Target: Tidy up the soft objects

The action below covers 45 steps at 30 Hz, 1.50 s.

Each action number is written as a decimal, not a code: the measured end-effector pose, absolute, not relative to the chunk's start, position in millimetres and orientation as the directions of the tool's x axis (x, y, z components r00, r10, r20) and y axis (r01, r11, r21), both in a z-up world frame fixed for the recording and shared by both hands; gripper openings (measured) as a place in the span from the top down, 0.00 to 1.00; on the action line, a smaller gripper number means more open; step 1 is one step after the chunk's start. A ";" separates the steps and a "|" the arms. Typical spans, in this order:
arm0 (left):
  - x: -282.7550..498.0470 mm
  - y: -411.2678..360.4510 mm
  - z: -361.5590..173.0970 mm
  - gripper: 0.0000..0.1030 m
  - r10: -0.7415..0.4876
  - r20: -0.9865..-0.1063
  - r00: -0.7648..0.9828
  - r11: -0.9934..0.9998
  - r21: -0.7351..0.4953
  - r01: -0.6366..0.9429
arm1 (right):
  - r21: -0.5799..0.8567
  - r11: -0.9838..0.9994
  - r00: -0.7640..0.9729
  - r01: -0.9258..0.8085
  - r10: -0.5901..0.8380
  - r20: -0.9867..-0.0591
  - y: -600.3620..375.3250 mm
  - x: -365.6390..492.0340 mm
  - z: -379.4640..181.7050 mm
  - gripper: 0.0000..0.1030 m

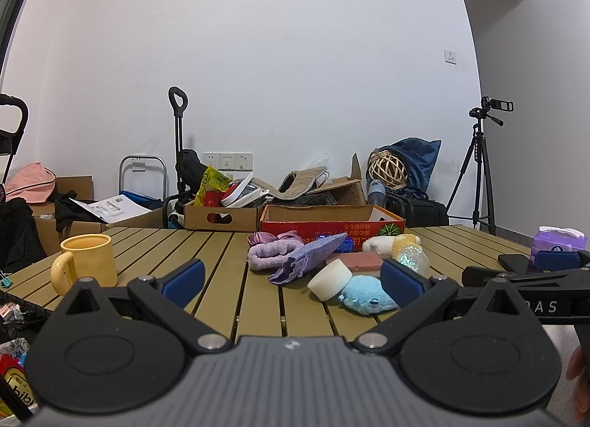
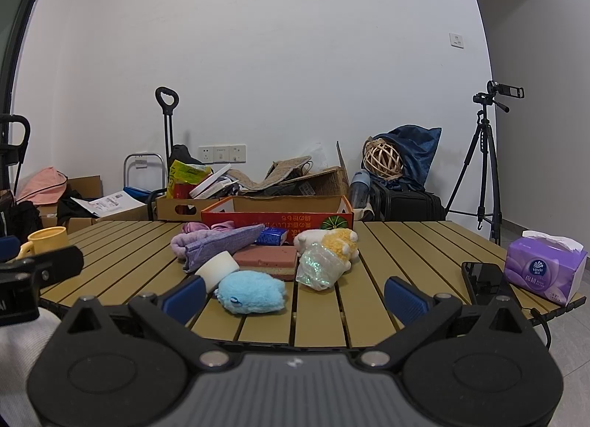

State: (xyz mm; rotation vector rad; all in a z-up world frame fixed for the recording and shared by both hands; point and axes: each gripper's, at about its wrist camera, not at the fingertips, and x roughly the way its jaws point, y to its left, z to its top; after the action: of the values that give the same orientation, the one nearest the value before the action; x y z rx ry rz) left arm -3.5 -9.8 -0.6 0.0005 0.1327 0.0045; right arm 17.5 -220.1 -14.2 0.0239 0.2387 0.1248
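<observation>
A pile of soft objects lies mid-table: a blue plush, a white foam cylinder, a purple cloth pouch, a lilac towel, a pink sponge block, a glittery bag and a white-and-yellow plush. An open red cardboard box stands behind them. My left gripper is open and empty, just short of the pile. My right gripper is open and empty, with the blue plush near its left finger.
A yellow mug stands at the table's left. A purple tissue pack and a black phone lie at the right edge. Cluttered boxes, bags and a camera tripod stand beyond the table.
</observation>
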 end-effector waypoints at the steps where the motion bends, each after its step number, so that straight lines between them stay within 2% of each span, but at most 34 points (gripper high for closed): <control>1: -3.5 -10.8 -0.7 0.00 0.005 -0.132 0.991 1.000 0.000 -0.005 | 0.039 0.992 0.964 -0.120 0.126 -0.234 -220.2 17.5 -14.2 0.00; 29: -3.5 -10.0 -0.5 0.00 0.004 -0.133 0.991 1.000 0.001 -0.004 | 0.036 0.992 0.965 -0.121 0.126 -0.231 -220.2 16.4 -13.3 0.00; 38: 2.5 2.8 1.6 0.00 -0.030 -0.175 0.984 0.997 -0.074 0.017 | 0.066 0.989 0.969 -0.133 0.144 -0.200 -224.5 9.0 -7.9 0.00; 45: 30.9 -12.0 9.1 0.00 -0.102 -0.265 0.959 0.994 0.017 0.110 | 0.047 0.991 0.929 -0.128 0.137 -0.345 -216.1 41.3 -9.3 0.00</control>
State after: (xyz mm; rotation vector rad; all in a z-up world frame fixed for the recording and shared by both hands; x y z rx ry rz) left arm 30.9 -12.0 9.1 0.0317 0.2670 -0.1077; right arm 41.3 -216.1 -9.3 0.0239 0.3546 0.1356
